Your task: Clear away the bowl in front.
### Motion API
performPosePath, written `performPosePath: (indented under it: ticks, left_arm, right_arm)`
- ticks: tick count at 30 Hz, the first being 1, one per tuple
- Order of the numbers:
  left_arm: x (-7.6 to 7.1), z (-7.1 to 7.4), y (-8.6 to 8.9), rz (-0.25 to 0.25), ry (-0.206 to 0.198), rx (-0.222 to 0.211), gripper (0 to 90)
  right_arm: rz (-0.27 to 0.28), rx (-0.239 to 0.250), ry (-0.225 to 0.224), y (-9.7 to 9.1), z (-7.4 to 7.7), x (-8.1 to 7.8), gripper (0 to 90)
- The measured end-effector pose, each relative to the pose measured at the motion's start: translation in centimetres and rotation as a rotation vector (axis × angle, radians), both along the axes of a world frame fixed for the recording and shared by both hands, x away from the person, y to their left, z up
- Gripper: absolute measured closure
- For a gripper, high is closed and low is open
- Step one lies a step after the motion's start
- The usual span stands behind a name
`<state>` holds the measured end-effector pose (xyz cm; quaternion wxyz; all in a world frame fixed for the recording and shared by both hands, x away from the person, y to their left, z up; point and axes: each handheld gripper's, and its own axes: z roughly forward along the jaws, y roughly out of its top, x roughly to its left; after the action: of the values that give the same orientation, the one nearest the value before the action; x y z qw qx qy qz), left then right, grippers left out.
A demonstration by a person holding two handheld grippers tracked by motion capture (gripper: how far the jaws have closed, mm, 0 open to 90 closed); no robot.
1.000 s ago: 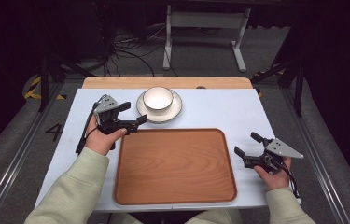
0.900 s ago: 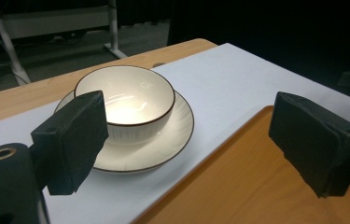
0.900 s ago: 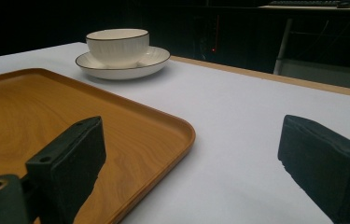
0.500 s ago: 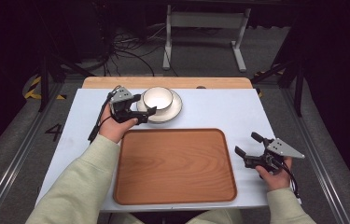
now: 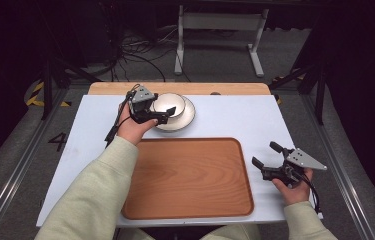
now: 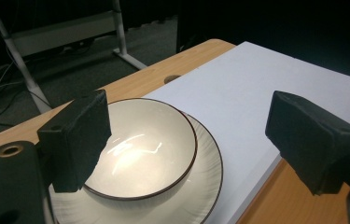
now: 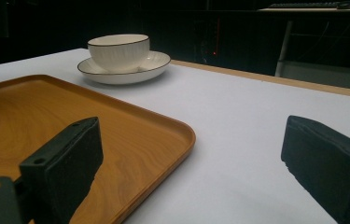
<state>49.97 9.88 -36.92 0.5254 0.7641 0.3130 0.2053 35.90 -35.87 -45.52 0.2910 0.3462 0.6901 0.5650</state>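
Sitting on a white saucer (image 5: pixel 184 120) at the table's (image 5: pixel 255 120) far edge, cream bowl (image 5: pixel 167 105), left gripper (image 5: pixel 166 114) over its rim with jaws spread wide, wooden tray (image 5: pixel 187 177) nearer, right gripper (image 5: pixel 264 155) beside the tray's right edge, jaws apart, holding nothing.

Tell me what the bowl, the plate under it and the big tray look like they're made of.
Bowl: probably glazed ceramic, glossy cream with a thin dark rim; light glints inside it.
Plate: the same glazed look, with fine ribbing and a dark edge.
Tray: wood or wood-look laminate, showing warm grain and a smooth satin surface.
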Motion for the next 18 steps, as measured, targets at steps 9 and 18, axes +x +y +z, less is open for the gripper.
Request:
performPosePath:
  ticks: [9,18]
  left_arm:
    - [1.1,0.3,-1.3,-0.005,-0.008,0.048,14.7]
    - [2.0,0.4,-2.0,-0.007,0.068,0.067,18.9]
  right_arm:
    - [0.003,0.004,0.011,0.0,0.0,0.1,6.0]
    - [0.006,-0.002,0.033,0.0,0.1,0.3,3.6]
